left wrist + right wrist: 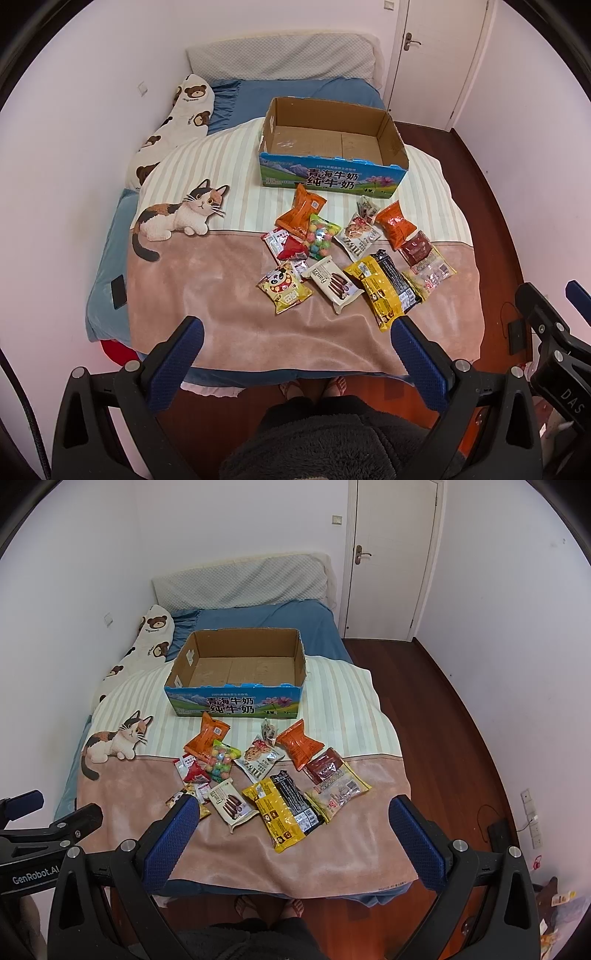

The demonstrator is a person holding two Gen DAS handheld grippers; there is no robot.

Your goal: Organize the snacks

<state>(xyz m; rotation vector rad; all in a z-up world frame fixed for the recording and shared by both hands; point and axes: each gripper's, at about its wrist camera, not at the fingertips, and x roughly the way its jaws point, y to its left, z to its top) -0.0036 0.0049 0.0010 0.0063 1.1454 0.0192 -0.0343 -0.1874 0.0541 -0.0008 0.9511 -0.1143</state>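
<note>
Partly hidden behind the right gripper (293,814): panda snack packet (186,797).

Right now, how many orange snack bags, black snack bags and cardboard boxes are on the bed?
Orange snack bags: 2
Black snack bags: 1
Cardboard boxes: 1
Total: 4

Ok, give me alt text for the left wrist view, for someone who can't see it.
An empty cardboard box sits on a bed, with about a dozen snack packets scattered on the blanket in front of it. The left gripper is open in the foreground, holding nothing, and part of the right gripper shows at the right edge.
</note>
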